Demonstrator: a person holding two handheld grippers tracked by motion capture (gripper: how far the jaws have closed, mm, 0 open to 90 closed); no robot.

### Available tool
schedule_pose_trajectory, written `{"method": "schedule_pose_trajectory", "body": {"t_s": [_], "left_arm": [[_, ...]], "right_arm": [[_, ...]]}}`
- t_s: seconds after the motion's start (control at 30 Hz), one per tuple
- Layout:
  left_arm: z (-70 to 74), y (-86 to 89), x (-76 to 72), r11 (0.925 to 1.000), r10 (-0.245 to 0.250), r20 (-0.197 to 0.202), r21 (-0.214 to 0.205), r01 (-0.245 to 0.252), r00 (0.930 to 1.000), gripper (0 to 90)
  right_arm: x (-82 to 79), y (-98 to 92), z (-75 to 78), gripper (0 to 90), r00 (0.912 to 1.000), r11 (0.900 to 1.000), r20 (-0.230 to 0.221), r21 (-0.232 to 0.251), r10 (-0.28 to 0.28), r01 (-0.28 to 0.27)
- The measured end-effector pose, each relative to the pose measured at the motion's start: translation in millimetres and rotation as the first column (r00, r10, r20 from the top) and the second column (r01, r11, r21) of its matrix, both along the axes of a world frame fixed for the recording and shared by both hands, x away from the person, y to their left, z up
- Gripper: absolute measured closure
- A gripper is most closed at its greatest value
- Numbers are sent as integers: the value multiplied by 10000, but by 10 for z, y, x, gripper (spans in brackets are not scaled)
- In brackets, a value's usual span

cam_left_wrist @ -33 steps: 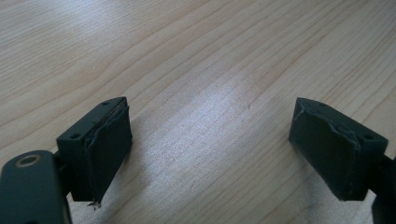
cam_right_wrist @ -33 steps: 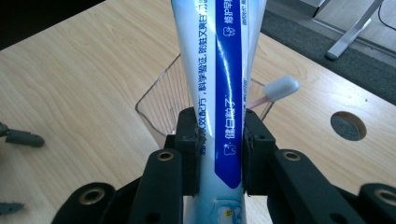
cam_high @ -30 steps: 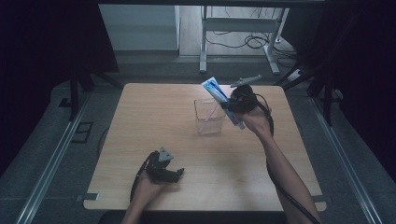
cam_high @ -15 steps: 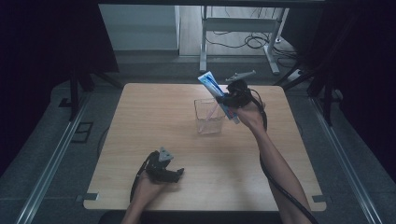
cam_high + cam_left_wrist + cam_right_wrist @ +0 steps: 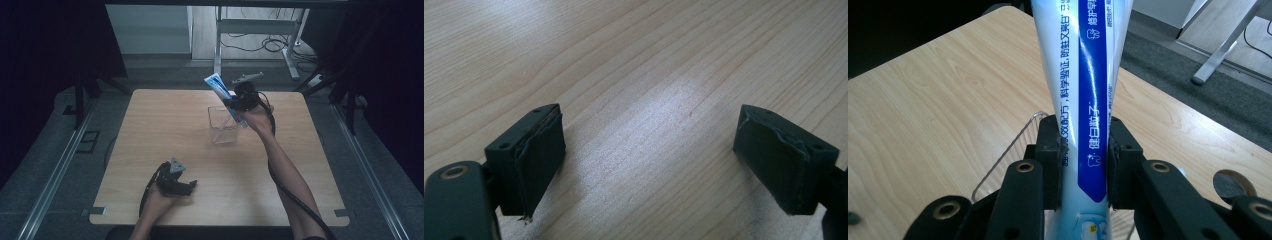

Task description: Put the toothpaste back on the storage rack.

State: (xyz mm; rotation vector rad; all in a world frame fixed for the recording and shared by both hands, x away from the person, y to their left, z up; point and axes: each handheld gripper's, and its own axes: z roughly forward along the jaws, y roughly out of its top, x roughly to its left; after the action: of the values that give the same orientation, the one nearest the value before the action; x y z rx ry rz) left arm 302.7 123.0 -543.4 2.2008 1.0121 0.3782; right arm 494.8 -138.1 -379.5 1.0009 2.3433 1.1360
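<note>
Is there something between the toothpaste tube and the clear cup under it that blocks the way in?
Nothing visible blocks it. The right tongs hold the toothpaste tube tilted just above the open top of the clear cup, which already contains a pink stick, apparently with room beside it.

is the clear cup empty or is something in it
Not empty. A pink stick stands inside the cup. The right gripper holds the toothpaste tube tilted at its rim; whether its lower end is inside, cannot tell.

Dim high view, dark edges — glare on table [image 5: 664, 100]
</note>
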Motion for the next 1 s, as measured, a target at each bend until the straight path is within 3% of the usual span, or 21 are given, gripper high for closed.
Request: {"method": "schedule_pose_trajectory", "body": {"t_s": [0.67, 1.0], "left_arm": [[0, -1, -1, 10000, 15, -11, -7, -16, 10000, 132], [1, 2, 0, 10000, -15, -19, 22, 15, 10000, 132]], "right_arm": [[197, 226, -112, 724, 9996, 9998, 276, 199, 5, -10], [242, 277, -273, 724, 9991, 9999, 424, 87, 77, -80]]}}
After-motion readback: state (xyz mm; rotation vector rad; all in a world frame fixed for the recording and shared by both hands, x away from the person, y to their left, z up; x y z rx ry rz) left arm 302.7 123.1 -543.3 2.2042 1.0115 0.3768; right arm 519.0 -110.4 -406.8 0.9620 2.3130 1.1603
